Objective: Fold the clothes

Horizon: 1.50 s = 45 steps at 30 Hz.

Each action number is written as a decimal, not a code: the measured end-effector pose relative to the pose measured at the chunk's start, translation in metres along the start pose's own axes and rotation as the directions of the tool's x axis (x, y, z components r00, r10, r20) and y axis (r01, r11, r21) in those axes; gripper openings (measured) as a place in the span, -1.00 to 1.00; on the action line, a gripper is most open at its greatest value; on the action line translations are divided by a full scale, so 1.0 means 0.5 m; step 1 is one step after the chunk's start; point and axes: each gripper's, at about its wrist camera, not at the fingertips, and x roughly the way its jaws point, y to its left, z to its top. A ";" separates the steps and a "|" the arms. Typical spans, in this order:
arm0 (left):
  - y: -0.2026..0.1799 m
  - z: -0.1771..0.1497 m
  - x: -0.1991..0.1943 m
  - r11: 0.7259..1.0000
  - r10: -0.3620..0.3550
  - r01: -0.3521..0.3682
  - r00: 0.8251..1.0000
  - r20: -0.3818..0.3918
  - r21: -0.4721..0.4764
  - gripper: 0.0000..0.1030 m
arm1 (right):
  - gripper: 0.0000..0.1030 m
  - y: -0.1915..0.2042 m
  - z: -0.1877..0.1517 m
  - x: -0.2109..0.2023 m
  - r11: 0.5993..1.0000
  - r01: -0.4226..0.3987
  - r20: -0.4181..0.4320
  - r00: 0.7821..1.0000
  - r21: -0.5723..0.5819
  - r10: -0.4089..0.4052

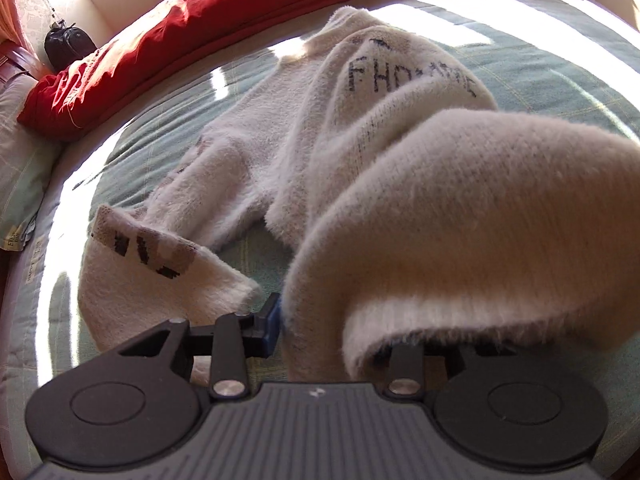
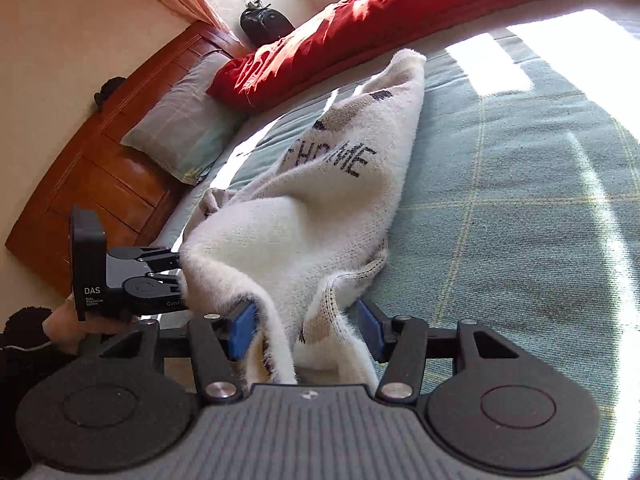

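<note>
While your left claw (image 2: 180, 280) sits at the far left of the right wrist view, held in a hand (image 2: 66, 326) with a dark sleeve, it is clamped on a raised edge of the white fuzzy sweater (image 2: 320, 208); in the left wrist view only one blue pad (image 1: 272, 322) shows, the rest hidden under a fold of the sweater (image 1: 460, 220), so the grip reads from the other camera. Moving rightward, the sweater lies on the green checked bedspread (image 2: 520, 200), its lettered front facing up and a sleeve with a dark pattern (image 1: 152, 256) spread toward the left side of the bed. At centre, your right claw (image 2: 308, 328) stands open, its two blue pads (image 2: 242, 330) apart with a hanging fold of the sweater between them; the left pad touches the knit, the right one stands clear of it. Beyond the garment, a red duvet (image 2: 360, 28) runs along the far edge, with a pale pillow (image 2: 184, 120) against the wooden headboard (image 2: 100, 152).
</note>
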 end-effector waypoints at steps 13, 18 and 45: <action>0.014 -0.034 -0.065 0.997 -0.072 0.072 0.997 -0.025 0.006 -0.06 | 0.22 -0.022 0.040 0.011 0.996 0.086 -0.022 0.996 -0.038 -0.087; 0.011 -0.048 -0.157 0.994 -0.104 0.104 0.994 0.013 0.029 0.09 | 0.16 -0.011 0.015 0.095 0.981 0.152 -0.134 0.977 -0.120 -0.168; -0.122 -0.051 -0.301 0.969 -0.210 0.181 0.961 0.178 0.167 0.37 | -0.07 0.051 0.042 -0.007 0.943 0.244 -0.114 0.955 -0.224 -0.274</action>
